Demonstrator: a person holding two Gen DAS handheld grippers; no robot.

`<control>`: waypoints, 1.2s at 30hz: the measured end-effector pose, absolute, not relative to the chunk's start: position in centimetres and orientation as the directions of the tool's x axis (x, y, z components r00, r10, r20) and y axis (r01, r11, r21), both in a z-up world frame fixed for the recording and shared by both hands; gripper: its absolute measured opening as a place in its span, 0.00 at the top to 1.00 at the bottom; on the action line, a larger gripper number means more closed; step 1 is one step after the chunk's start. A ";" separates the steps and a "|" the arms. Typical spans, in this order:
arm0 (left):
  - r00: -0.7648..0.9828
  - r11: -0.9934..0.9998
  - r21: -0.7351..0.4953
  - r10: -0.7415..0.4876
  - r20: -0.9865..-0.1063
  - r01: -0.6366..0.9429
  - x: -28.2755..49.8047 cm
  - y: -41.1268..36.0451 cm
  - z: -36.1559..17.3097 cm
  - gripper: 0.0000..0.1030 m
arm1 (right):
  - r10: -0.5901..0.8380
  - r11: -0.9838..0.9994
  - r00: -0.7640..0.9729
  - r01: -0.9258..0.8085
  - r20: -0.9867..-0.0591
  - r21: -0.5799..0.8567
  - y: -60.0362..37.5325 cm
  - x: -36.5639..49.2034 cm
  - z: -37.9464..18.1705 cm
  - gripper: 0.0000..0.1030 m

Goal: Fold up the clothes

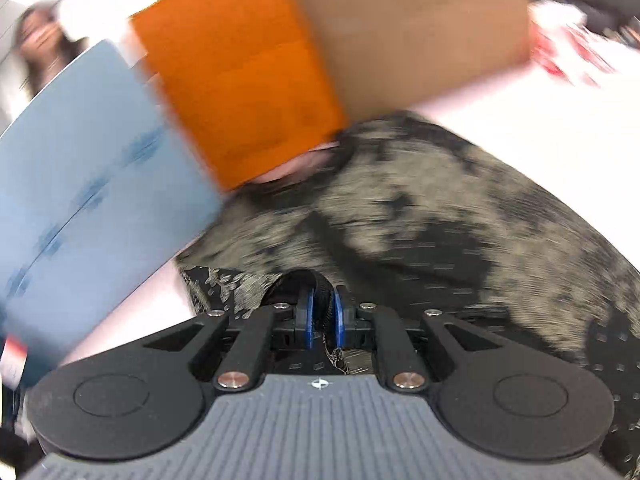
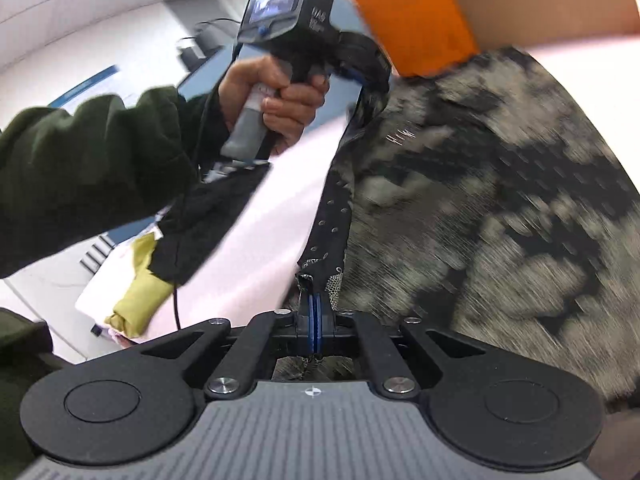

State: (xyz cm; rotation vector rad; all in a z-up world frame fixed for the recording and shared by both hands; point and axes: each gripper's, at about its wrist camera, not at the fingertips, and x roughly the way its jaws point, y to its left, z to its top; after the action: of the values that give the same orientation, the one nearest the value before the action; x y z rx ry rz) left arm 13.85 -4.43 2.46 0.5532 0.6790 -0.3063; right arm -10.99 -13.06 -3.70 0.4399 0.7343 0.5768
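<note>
A black and beige patterned garment (image 1: 420, 216) lies spread over a pale pink table (image 1: 540, 120). My left gripper (image 1: 322, 316) is shut on a bunched edge of it. In the right wrist view the same garment (image 2: 500, 208) fills the right side, and my right gripper (image 2: 315, 320) is shut on its dark dotted hem (image 2: 332, 216). The hem runs taut up to the left gripper (image 2: 360, 76), held by a hand in a dark green sleeve. Both views are motion-blurred.
An orange and brown cardboard box (image 1: 320, 52) stands at the garment's far edge, also in the right wrist view (image 2: 460, 8). A blue panel (image 1: 88, 184) is at left. Folded yellow-green and black clothes (image 2: 160, 264) lie at the table's left. A person (image 1: 36, 40) stands beyond.
</note>
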 end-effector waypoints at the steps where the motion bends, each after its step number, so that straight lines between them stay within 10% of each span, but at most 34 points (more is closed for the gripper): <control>1: 0.744 0.788 0.405 -0.098 -0.662 0.464 13.4 -5.8 1.9 0.90 | 0.624 0.762 0.596 -0.321 -0.505 0.563 -13.2 -11.1 -4.0 0.98; 5: 0.738 0.708 0.460 -0.127 -0.663 0.536 11.9 -9.3 0.0 0.81 | 0.608 0.775 0.594 -0.301 -0.526 0.556 -13.5 -11.3 -4.2 0.89; 8: 0.739 0.708 0.450 -0.150 -0.657 0.544 11.2 -9.1 0.1 0.73 | 0.592 0.788 0.612 -0.305 -0.524 0.534 -13.8 -11.1 -3.9 0.61; 18: 0.746 0.851 0.301 -0.148 -0.649 0.431 7.9 1.5 3.1 0.43 | 0.611 0.787 0.606 -0.397 -0.509 0.473 -17.5 -9.1 0.9 0.39; 29: 0.641 0.908 0.133 -0.171 -0.748 0.398 3.2 5.3 2.0 0.43 | 0.373 0.871 0.732 -0.488 -0.570 -0.055 -16.3 5.7 8.0 0.30; 36: 0.524 0.890 0.078 -0.191 -0.830 0.449 2.9 4.1 0.2 0.43 | 0.279 0.807 0.689 -0.546 -0.668 -0.226 -11.5 16.0 1.4 0.46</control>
State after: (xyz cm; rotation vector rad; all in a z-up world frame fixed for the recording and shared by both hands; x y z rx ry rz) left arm 2.91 4.13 0.21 0.2997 0.9470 -0.3896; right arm 16.00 -11.52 1.44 -0.4321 0.6628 0.4773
